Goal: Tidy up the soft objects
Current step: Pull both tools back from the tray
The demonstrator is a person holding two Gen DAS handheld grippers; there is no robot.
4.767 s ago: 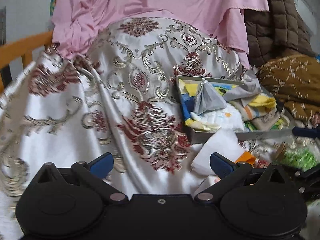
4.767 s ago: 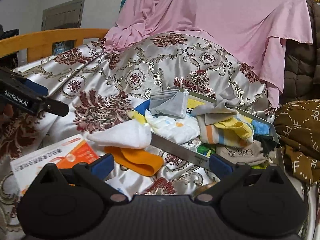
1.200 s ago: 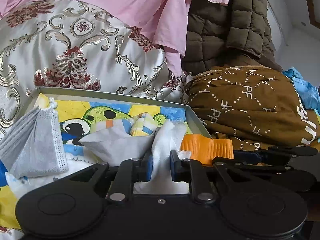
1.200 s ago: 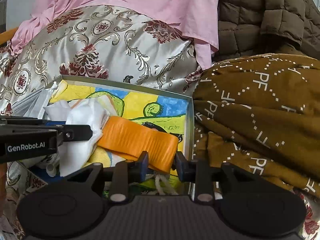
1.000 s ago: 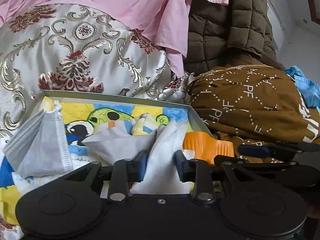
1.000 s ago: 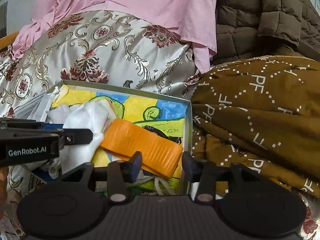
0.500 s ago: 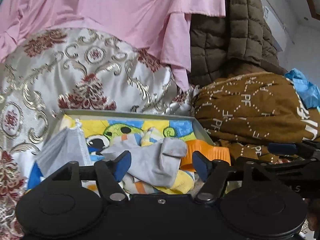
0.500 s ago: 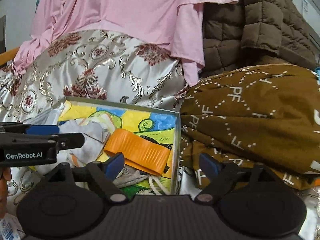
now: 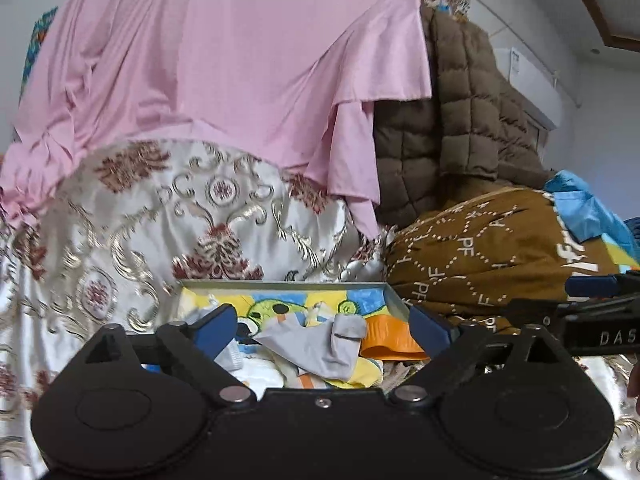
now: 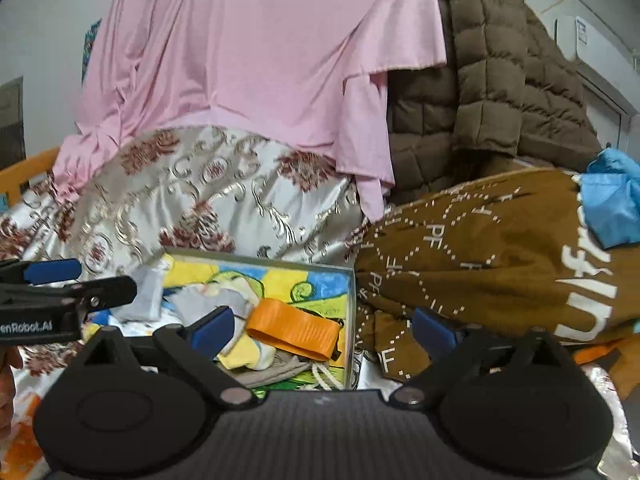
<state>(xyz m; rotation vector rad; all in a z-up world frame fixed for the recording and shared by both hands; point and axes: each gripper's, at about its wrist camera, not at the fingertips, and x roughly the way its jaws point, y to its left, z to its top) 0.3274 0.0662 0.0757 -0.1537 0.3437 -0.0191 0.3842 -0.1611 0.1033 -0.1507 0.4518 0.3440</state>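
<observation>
Both claws, left point(image 9: 322, 326) and right point(image 10: 322, 326), gape wide and empty; orange band point(image 10: 294, 328) and grey sock point(image 9: 320, 346) lie in the tray point(image 10: 350, 312), apparently nearly finished.

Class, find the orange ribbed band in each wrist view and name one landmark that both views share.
Left wrist view: the orange band lies low, right of centre, at the tray's right end.
Right wrist view: it lies near centre, inside the tray by its right wall.
Shared landmark: the brown patterned fabric right of the tray.
</observation>
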